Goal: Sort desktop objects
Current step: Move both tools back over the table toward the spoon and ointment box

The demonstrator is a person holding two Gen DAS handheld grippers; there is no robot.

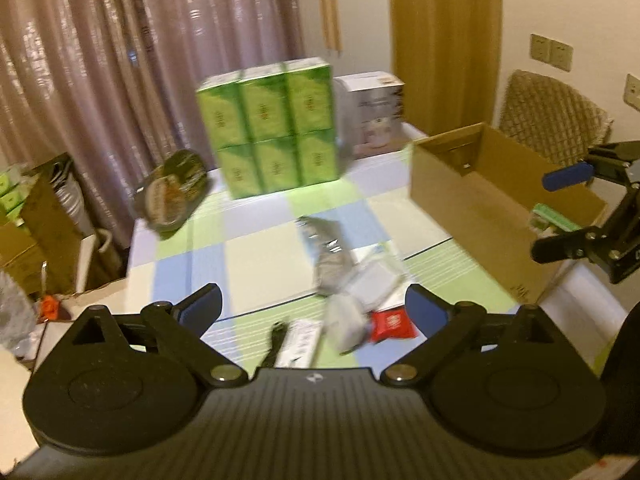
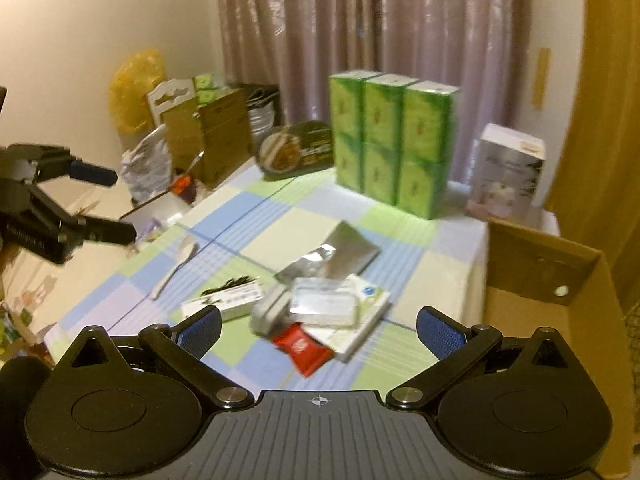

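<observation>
A pile of small items lies mid-table: a red packet [image 2: 305,350], a clear plastic case [image 2: 325,303] on a white pack [image 2: 366,320], a silver foil bag [image 2: 340,256], a grey pouch [image 2: 269,312], a white box with black clips [image 2: 224,300] and a white spoon [image 2: 176,268]. The pile shows in the left wrist view too, with the red packet [image 1: 390,324]. My left gripper [image 1: 316,312] is open and empty above the pile's near side. My right gripper [image 2: 318,332] is open and empty over the pile. An open cardboard box [image 1: 480,200] stands on the right, a small green item [image 1: 554,216] inside it.
A stack of green boxes [image 2: 392,140] stands at the table's back, with a round food tray [image 2: 296,148] to its left and a white appliance box [image 2: 508,172] to its right. Clutter and a brown box [image 2: 208,136] sit off the table's left edge. A wicker chair [image 1: 552,112] stands behind the cardboard box.
</observation>
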